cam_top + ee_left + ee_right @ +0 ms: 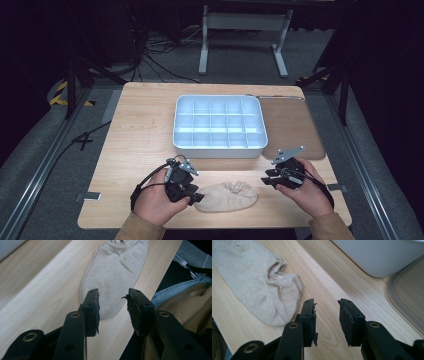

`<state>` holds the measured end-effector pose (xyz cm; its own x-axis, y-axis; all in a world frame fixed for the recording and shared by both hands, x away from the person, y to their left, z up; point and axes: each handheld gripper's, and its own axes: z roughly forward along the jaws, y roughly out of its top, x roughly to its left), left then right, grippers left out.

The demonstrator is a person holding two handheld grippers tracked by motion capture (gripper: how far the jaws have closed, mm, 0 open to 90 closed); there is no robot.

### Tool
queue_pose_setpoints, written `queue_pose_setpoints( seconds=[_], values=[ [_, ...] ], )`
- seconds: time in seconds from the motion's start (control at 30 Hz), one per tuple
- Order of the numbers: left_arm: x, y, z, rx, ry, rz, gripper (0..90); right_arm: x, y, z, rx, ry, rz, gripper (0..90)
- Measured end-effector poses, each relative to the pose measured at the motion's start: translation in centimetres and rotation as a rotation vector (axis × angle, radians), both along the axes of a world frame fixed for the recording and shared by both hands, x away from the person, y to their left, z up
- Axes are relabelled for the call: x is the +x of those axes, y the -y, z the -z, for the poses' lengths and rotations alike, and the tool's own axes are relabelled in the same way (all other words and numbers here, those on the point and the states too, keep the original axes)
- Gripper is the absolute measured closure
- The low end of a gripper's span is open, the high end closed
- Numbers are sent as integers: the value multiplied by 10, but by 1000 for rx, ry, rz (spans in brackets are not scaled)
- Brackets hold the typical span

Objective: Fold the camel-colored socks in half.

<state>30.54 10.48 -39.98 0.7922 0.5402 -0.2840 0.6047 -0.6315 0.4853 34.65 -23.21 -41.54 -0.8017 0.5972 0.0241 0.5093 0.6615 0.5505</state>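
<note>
The sock lies at six o'clock on the tabletop; the compartment tray sits at twelve, behind it.

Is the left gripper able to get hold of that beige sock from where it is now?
Probably yes: the left gripper is open at the sock's toe end, with nothing between them.

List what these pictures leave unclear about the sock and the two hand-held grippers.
- Sock, toe end: in the high view the left hand-held gripper covers it, so contact there cannot be judged.
- Sock, opening end: cut off by the top edge of the left gripper view.
- Sock, toe end: cut off by the left edge of the right gripper view.
- Right hand-held gripper: too small in the high view to judge its jaw gap.
</note>
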Motion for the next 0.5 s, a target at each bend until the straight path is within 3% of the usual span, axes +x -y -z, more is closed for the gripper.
queue_pose_setpoints(
  seconds=[0.2,0.43,0.5],
  values=[
    [3,4,15,52,-39,-8,589,-3,-4,-2,-1,1,-12,663],
    [7,5,27,73,-105,-72,588,-4,-8,2,-8,-21,-16,665],
    [8,6,29,91,-107,-90,587,-4,-11,3,-15,-21,-24,663]
  ],
)
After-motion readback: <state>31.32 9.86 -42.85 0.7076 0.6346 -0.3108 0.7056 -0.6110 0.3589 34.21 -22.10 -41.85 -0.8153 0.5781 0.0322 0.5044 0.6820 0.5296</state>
